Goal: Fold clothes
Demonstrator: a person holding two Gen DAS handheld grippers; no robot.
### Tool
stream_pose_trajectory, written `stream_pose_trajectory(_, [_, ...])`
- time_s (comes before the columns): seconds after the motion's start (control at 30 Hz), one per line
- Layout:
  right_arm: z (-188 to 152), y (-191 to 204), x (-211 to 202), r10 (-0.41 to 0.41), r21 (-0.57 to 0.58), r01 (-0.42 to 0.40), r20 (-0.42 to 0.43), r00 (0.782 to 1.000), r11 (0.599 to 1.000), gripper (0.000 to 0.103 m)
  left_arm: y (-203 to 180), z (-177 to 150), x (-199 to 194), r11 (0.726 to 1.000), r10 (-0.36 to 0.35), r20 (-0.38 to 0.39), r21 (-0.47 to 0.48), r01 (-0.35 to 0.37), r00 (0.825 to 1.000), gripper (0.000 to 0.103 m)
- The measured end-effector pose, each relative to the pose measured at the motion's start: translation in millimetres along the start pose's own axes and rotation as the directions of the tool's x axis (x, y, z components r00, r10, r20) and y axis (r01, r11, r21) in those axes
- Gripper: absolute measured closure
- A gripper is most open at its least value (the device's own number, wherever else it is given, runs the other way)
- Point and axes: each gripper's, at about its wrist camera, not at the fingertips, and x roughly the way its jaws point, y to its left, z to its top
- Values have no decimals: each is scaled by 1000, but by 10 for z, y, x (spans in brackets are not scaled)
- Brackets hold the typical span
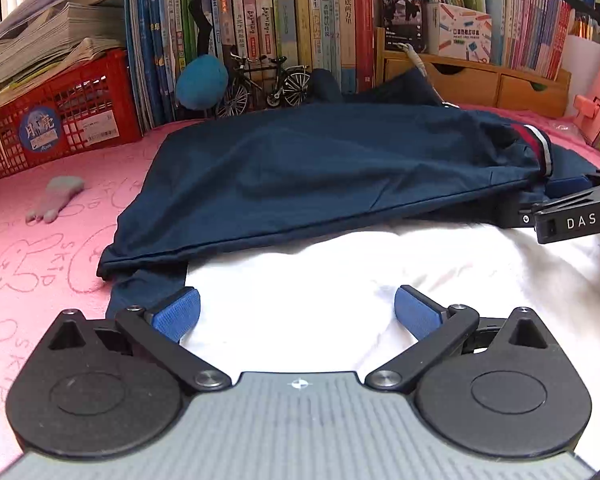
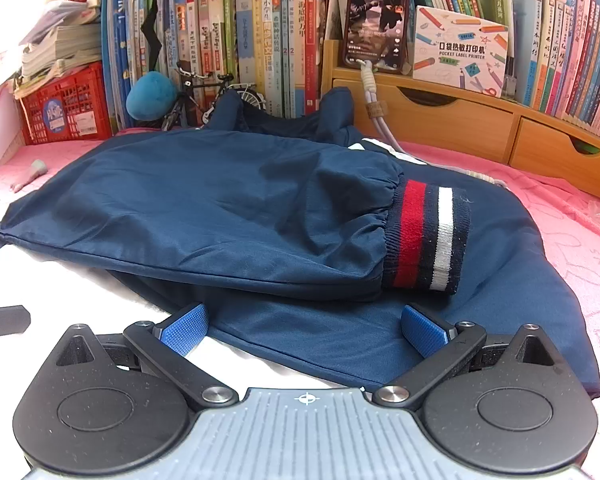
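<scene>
A navy jacket (image 1: 320,168) lies on the pink bedspread (image 1: 40,248), with a white panel (image 1: 320,300) of cloth toward me. One sleeve (image 2: 220,208) is folded across the body, its red, navy and white striped cuff (image 2: 424,236) at the right. My left gripper (image 1: 296,312) stands open over the white cloth, nothing between its blue pads (image 1: 178,316). My right gripper (image 2: 304,330) is open too, low over the navy hem, and shows from the side (image 1: 572,216) in the left wrist view.
A shelf of books (image 1: 280,32) runs along the back. In front of it stand a red crate (image 1: 64,120), a blue plush (image 1: 200,82), a model bicycle (image 1: 266,84), a phone (image 2: 376,16) on a cable and wooden drawers (image 2: 480,128). A grey toy (image 1: 54,198) lies left.
</scene>
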Motion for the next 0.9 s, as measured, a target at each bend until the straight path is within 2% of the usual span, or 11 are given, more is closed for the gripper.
stream_pose_trajectory(0.23, [-5,4,-4,-4,1,4,-1,1000,1000,0,33,-5,18,1000,-15,-9,-16,14,1000,0])
stream_pose_trajectory(0.33, [-42,32,-79,-20,-8,20,-14,1000,1000,0,99,-27,-15,999,-29,-8,28,29,1000,0])
stream_pose_trajectory(0.4, [-117,139,-196,-33,-55,32,-8,999,998,0,238,-88,-77,1000,-15,-7,27,15,1000,0])
stream_pose_trajectory(0.47, [-253,217,-380,-102,-131,105,29,994,986,0,414,-149,-141,1000,2,-12,-5,-2,1000,0])
stream_pose_trajectory(0.57, [-474,213,-659,-236,-165,245,72,969,955,0,639,-235,-254,997,31,-22,-65,-33,999,0])
stream_pose_trajectory(0.63, [-629,144,-852,-336,-160,347,95,937,924,0,729,-278,-338,992,70,-34,-102,-73,997,0])
stream_pose_trajectory(0.7, [-785,74,-1046,-431,-154,445,118,895,882,0,716,-300,-461,984,120,-44,-131,-125,992,0])
stream_pose_trajectory(0.73, [-834,99,-1166,-429,-126,445,136,893,887,0,675,-305,-544,982,124,-30,-142,-127,992,0])
stream_pose_trajectory(0.83, [-954,231,-1552,-377,-23,389,200,904,921,0,492,-334,-868,978,80,76,-197,-64,994,0])
stream_pose_trajectory(0.9, [-1023,407,-1821,-297,47,296,271,916,954,0,305,-383,-1044,974,59,138,-226,-27,989,0])
